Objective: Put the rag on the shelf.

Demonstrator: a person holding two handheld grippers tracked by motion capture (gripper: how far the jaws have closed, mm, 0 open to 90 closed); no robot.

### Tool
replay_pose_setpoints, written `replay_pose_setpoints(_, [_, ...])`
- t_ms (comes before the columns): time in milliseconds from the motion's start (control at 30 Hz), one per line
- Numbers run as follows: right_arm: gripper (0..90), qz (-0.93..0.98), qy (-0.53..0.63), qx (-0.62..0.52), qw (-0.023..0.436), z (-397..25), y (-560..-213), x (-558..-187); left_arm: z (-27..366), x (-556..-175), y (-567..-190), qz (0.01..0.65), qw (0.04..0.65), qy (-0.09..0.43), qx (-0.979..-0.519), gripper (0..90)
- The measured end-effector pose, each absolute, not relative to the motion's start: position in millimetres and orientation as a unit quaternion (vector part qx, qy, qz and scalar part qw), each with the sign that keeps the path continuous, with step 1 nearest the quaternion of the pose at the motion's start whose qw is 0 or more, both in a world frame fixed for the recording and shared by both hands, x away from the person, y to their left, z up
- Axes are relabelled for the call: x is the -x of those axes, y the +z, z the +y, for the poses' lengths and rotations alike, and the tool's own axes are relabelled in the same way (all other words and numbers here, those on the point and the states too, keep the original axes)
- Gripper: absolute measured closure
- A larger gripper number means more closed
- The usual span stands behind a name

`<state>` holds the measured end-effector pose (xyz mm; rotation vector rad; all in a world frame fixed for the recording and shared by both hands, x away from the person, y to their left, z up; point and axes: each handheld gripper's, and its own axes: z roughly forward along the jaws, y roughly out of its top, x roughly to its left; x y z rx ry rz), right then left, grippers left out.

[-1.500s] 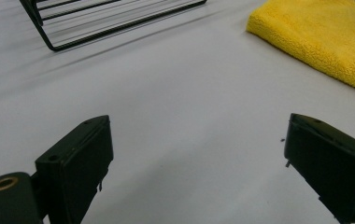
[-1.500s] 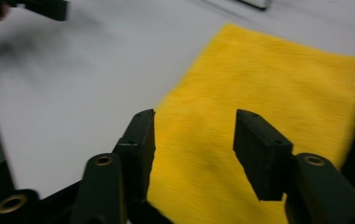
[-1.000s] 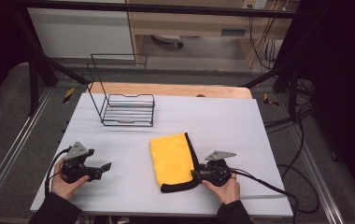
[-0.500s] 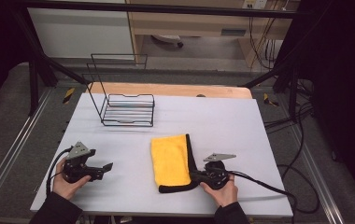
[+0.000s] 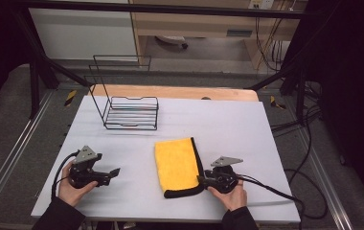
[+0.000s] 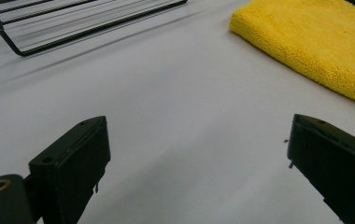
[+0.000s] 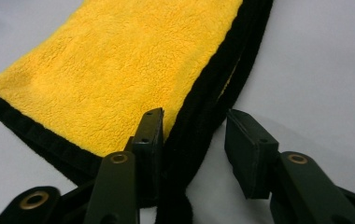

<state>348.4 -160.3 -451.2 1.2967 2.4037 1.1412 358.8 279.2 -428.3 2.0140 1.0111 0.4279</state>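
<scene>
The high view looks forward and down from above the near edge of the white table (image 5: 228,120), far enough back to take in the whole top. The left gripper view sits low, just behind the left gripper (image 6: 194,154), looking along its jaws across bare table — the yellow cloth (image 6: 320,51) lies ahead to its right, the wire rack (image 6: 73,23) ahead to its left. The right gripper view sits very close behind the right gripper (image 7: 194,140), aimed at the cloth's black edge (image 7: 213,107), probably from its near corner. All three views share the cloth.
</scene>
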Motion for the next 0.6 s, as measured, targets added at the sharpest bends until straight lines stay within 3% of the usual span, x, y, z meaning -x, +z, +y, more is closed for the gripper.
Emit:
replay_pose_setpoints(100, [61.5, 0.802, 0.382, -0.451, 0.086, -158.2, -452.2, -346.5, 276.3, -358.5, -427.0, 0.402, 0.411, 0.172, -0.8, 5.7])
replay_pose_setpoints(133, [69.7, 0.801, 0.383, -0.454, 0.077, -157.8, -452.0, -346.2, 274.9, -358.6, -426.5, 0.403, 0.411, 0.172, -0.799, 5.6])
replay_pose_setpoints(233, [77.1, 0.796, 0.384, -0.463, 0.057, -155.4, -450.8, -345.3, 270.0, -360.1, -424.9, 0.405, 0.411, 0.171, -0.798, 5.6])
replay_pose_setpoints(600, [79.8, 0.784, 0.399, -0.476, 0.018, -149.8, -445.6, -337.5, 247.9, -368.3, -413.3, 0.406, 0.422, 0.162, -0.795, 6.1])
